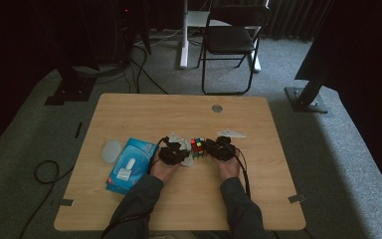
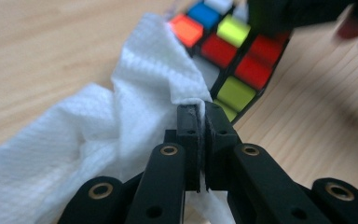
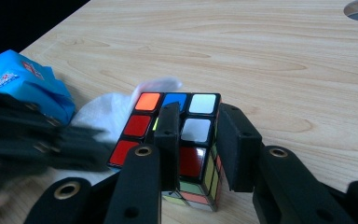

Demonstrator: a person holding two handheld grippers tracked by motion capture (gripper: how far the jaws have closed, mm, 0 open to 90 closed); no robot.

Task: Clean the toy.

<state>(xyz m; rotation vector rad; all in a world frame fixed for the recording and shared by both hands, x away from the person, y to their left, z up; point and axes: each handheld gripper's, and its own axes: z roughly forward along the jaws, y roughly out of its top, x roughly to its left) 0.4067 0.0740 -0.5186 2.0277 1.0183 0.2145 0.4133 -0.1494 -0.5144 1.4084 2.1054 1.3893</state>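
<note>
Cube (image 1: 197,147) at the table's (image 1: 144,107) middle sits between our two grippers, and we judge the step in hand to be wiping it with the tissue (image 2: 98,140). Our left gripper (image 2: 198,114) is clamped on a fold of that tissue, just beside the cube's red and yellow face. Our right gripper (image 3: 198,135) straddles one column of the cube, jaws pressed against it as far as we can tell. To wipe well, we keep the right grip firm so the cube cannot twist, and drag the tissue flat across each face without letting the fold slip.
</note>
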